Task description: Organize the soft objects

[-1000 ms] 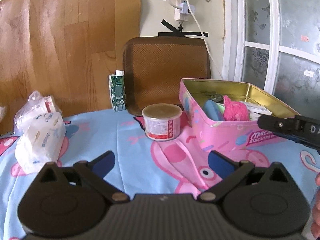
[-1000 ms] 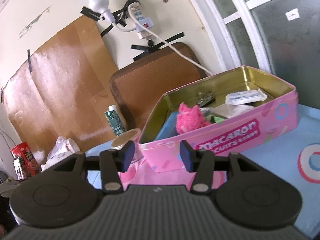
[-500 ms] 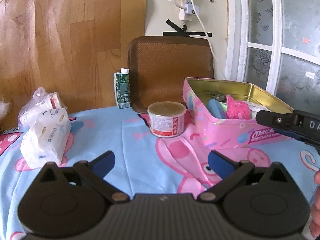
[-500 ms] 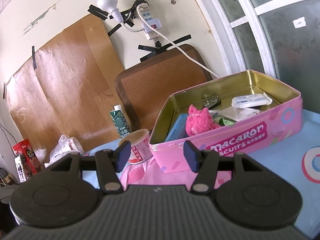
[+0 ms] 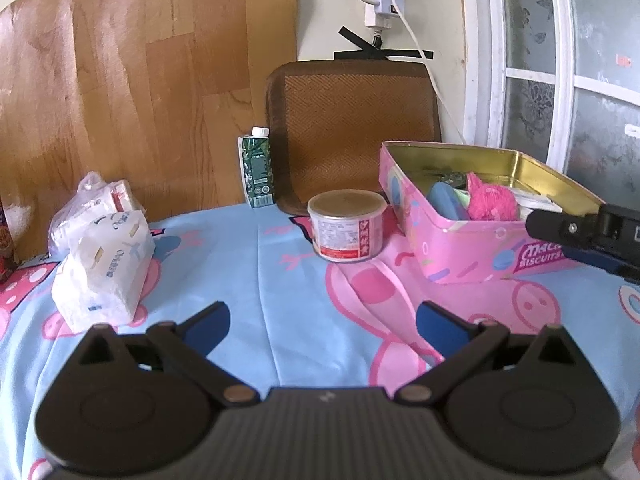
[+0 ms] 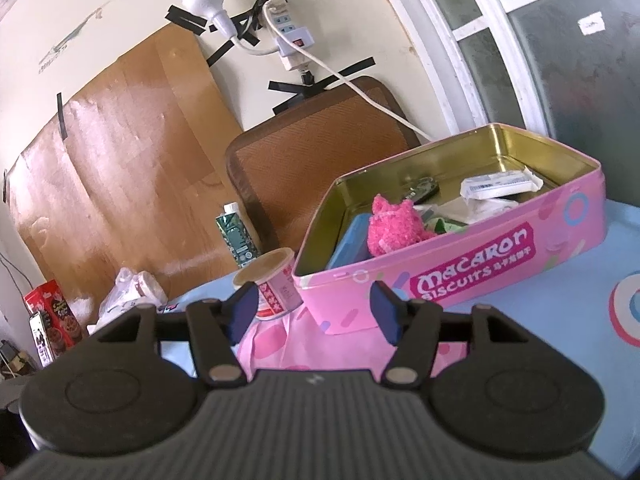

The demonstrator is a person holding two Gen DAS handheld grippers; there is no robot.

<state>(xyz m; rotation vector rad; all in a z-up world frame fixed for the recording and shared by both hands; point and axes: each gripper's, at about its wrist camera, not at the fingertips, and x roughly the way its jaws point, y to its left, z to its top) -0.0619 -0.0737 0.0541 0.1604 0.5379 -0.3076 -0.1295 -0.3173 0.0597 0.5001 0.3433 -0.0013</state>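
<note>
Right claw below pink plush

— What covers the worktop?

— A light blue cloth printed with pink cartoon pigs.

— And what sits right on it?

— At the far right, an open pink biscuit tin, gold inside. Just left of it stands a round can with a red-and-white label, close to the tin's corner; whether they touch, I cannot tell. Farther back, at the worktop's far edge, a green drink carton stands upright beside a brown woven mat that leans on the wall.

— The left side?

— A white tissue pack lies near the left, with a clear bag of more packs just behind it. A red box stands at the far left edge.
</note>
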